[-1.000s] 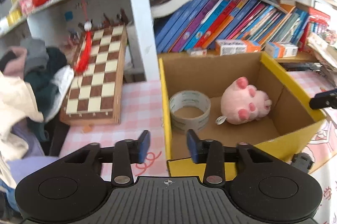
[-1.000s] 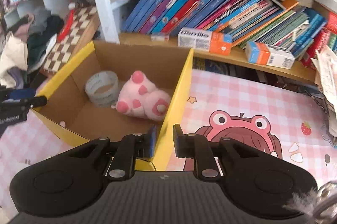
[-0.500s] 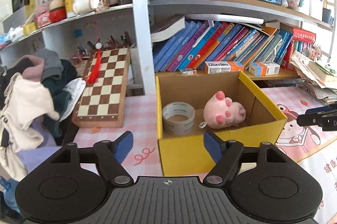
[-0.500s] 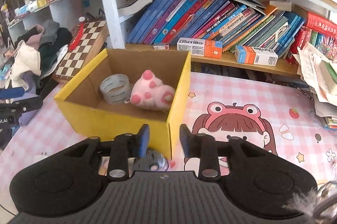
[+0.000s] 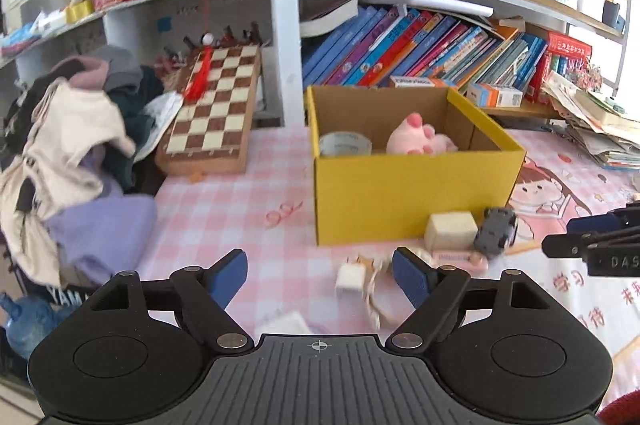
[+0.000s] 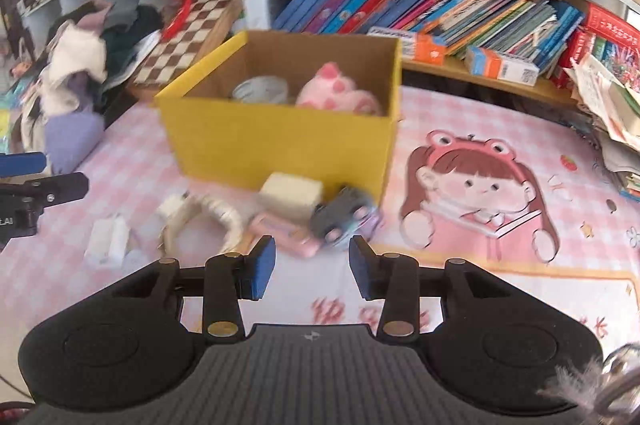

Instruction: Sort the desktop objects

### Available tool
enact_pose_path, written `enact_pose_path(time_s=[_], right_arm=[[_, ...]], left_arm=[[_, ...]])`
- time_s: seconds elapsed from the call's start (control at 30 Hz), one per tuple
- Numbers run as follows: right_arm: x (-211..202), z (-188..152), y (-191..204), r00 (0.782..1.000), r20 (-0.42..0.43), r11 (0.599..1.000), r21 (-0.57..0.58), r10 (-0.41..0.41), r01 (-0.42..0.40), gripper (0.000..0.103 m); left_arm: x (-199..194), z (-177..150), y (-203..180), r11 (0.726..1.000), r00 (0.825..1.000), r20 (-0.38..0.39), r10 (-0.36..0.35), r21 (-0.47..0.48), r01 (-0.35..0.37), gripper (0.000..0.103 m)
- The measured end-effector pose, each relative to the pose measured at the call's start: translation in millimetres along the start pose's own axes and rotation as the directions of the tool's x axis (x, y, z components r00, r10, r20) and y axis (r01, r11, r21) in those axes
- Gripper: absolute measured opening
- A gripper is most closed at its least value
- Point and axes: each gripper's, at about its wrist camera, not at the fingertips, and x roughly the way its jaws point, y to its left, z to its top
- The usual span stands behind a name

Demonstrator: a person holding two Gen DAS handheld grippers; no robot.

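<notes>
both grippers, left point(image 5: 319, 277) and right point(image 6: 312, 267), hang empty with jaws opening, facing loose clutter awaiting the yellow box point(image 5: 416, 193).

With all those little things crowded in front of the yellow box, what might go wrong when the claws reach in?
1. The toy car, the cream block and the pink case sit touching; closing on one may knock the others, and the car might roll.
2. The charger cable loops loosely, so a claw could snag or drag it.
3. The left claw and right claw, both opening and empty, are near the same cluster and might bump.
</notes>
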Motion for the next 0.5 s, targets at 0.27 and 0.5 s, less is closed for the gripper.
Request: enact_pose_path(time_s=[0.27,0.5], right_arm=[[-15.0,-32.1,35.8,1.0,-0.011,1.0,-0.001,0.0,0.0,0.044],[-29.8,-49.2,58.4,1.0,0.006,1.0,-0.005,-0.029,0.029,0.063]], left_arm=[[-24.8,-31.1,11.9,1.0,0.999,-0.031,-0.008,0.007,0.008,0.084],[-39.9,-47.7,16.9,1.0,0.999,-0.043,-0.003,0.017,0.004,0.089]])
